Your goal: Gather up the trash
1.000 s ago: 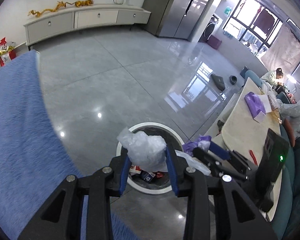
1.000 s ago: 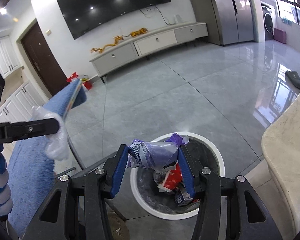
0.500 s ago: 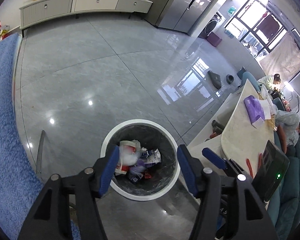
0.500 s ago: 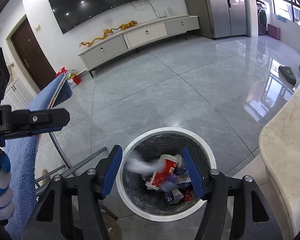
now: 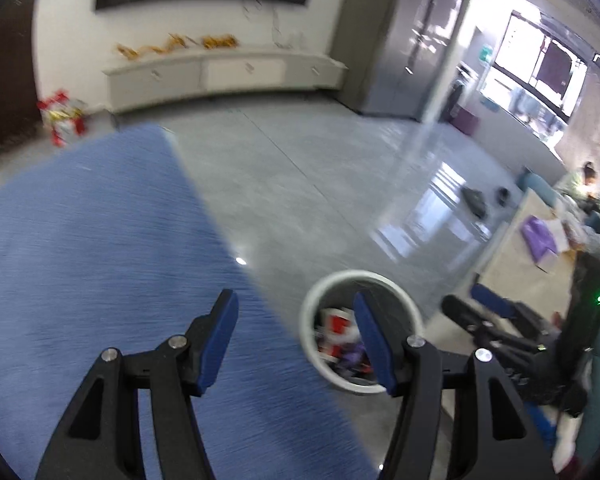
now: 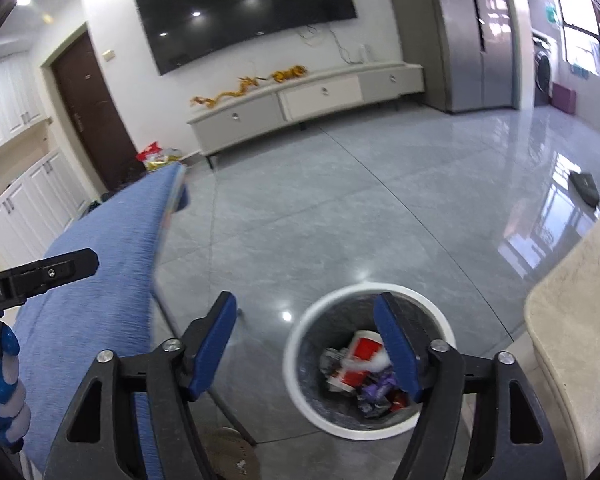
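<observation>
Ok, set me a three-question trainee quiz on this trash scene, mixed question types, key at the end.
1. True or false: the left tongs are clamped on a plastic bag.
2. Multiple choice: where is the red and white carton? A) on the blue board B) inside the bin C) on the floor
3. Fill in: the right tongs hold ____.

Key:
1. False; both tongs have just been opening and nothing is between the pads.
2. B
3. nothing
</observation>
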Action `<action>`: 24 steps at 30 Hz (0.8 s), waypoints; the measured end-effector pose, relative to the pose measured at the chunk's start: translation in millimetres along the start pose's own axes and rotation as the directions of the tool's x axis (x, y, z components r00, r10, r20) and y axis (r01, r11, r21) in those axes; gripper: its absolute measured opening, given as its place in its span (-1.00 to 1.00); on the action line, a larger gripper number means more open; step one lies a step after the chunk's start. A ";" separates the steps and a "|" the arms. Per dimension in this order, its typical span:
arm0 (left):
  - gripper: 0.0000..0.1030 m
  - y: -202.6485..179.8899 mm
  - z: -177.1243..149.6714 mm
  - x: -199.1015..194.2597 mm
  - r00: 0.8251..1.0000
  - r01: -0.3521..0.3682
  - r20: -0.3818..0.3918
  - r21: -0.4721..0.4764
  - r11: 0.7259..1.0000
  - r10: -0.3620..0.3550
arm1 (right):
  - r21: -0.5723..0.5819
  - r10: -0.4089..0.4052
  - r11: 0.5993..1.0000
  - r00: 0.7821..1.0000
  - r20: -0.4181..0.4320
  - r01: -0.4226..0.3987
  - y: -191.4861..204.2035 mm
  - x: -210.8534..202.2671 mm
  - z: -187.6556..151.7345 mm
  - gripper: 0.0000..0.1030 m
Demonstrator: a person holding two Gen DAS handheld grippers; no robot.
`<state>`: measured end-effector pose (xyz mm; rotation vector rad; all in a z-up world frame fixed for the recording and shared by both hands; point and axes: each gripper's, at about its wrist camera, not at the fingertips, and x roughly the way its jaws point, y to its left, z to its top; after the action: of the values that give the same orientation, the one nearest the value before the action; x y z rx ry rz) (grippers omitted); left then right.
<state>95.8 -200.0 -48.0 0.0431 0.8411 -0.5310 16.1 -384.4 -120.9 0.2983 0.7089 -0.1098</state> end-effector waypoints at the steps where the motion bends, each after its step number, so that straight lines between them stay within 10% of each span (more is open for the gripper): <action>1: 0.15 8.3 -2.5 -11.9 0.999 -0.038 0.025 -0.002 0.999 0.038 | -0.016 0.010 1.000 1.000 0.008 -0.010 10.6 -3.3 2.0 0.47; 9: 0.26 78.8 -33.1 -93.6 0.951 -0.263 0.148 -0.072 0.962 0.271 | -0.167 0.113 0.981 0.992 0.051 -0.103 109.7 -25.3 8.2 0.71; 24: 0.33 156.7 -81.8 -190.2 0.836 -0.438 0.242 -0.247 0.865 0.492 | -0.356 0.188 0.923 0.978 0.091 -0.145 229.4 -58.6 -3.3 0.99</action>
<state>7.8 37.9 7.2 0.0000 0.5486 0.0100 15.6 -165.1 -31.6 0.0103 0.5641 0.1590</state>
